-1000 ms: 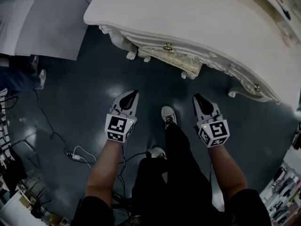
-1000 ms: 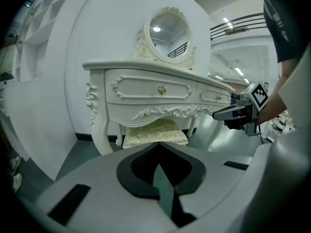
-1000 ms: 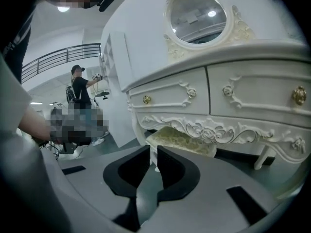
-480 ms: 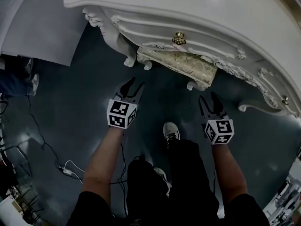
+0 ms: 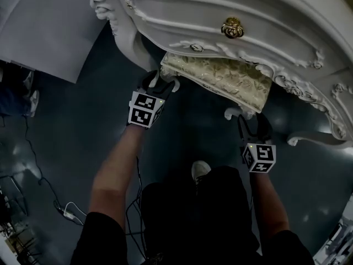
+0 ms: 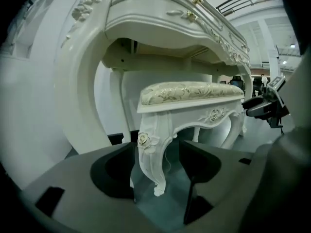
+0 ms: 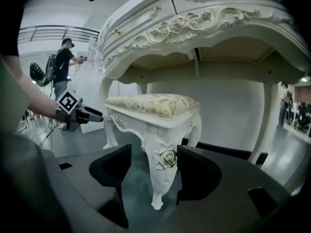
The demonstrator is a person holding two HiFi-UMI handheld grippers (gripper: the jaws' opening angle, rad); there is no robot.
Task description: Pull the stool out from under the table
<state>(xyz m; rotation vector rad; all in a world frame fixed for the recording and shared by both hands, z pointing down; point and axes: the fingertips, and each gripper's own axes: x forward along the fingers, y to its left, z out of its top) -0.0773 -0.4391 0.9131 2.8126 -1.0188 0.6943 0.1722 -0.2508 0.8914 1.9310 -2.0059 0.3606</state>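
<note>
A white carved stool with a cream floral cushion [image 5: 218, 76] stands under the ornate white table [image 5: 231, 4]. In the head view my left gripper [image 5: 157, 83] is at the stool's left front corner. My right gripper [image 5: 253, 123] is at its right front corner. In the left gripper view the jaws [image 6: 156, 166] stand on either side of a front leg [image 6: 151, 154] without pressing it. In the right gripper view the jaws [image 7: 154, 171] straddle the other front leg [image 7: 160, 174] the same way. Both pairs of jaws have just been opening.
The table's thick curved leg [image 6: 80, 81] rises just left of the stool. Its apron and a drawer with a gold knob [image 5: 232, 27] overhang the seat. Cables [image 5: 66, 211] lie on the dark floor at left. A person [image 7: 63, 64] stands in the background.
Both grippers have dropped and moved forward from above the floor to the stool's front legs. Their jaws went from shut to open, each now around a leg.
</note>
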